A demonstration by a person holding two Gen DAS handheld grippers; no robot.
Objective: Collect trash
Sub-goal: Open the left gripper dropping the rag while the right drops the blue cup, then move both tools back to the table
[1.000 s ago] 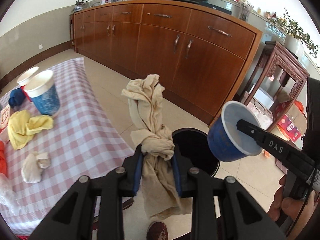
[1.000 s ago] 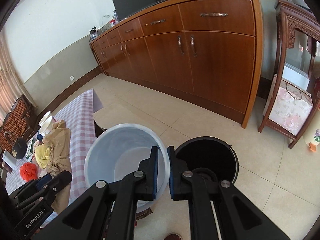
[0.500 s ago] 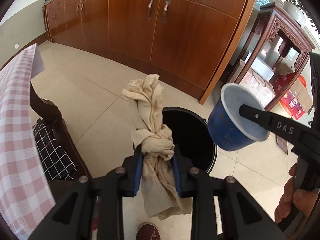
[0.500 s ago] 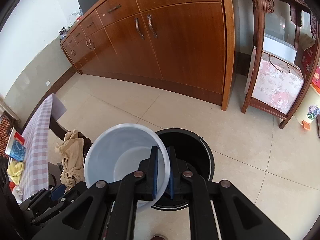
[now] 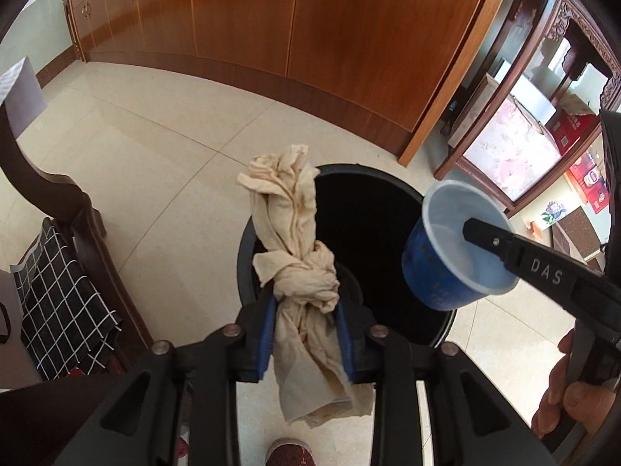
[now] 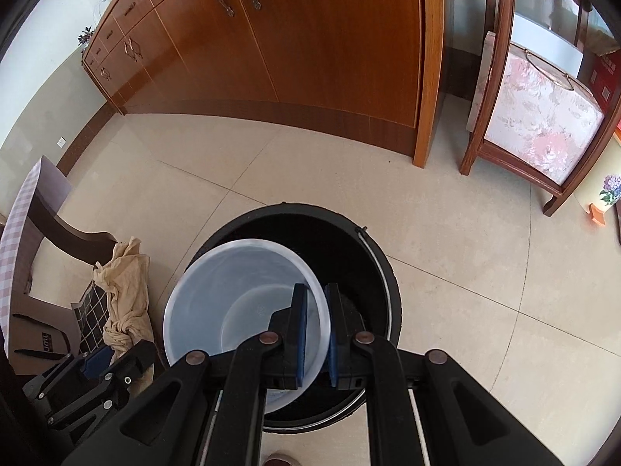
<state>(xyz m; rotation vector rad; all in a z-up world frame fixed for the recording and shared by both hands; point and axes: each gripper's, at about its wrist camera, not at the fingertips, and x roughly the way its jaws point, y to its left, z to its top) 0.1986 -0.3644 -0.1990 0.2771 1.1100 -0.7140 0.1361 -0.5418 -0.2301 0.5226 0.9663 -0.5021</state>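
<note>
My left gripper (image 5: 306, 334) is shut on a knotted beige rag (image 5: 297, 240) and holds it above the near left rim of a round black trash bin (image 5: 365, 229) on the floor. My right gripper (image 6: 315, 334) is shut on the rim of an empty blue paper cup (image 6: 233, 303) and holds it over the bin's (image 6: 361, 256) opening. The cup (image 5: 438, 268) shows at the right in the left wrist view, over the bin's right rim. The rag (image 6: 126, 291) and left gripper (image 6: 97, 365) show at lower left in the right wrist view.
A long wooden cabinet (image 5: 310, 39) runs along the back. A carved wooden stand (image 6: 539, 116) with a floral cushion is at the right. A dark chair (image 5: 54, 240) with a checked cushion and the table corner (image 6: 27, 209) are at the left. A shoe (image 5: 289, 451) is at the bottom.
Both grippers have swung away from the checked table and down toward the bin. The rag and the cup now hang over the bin, still held.
</note>
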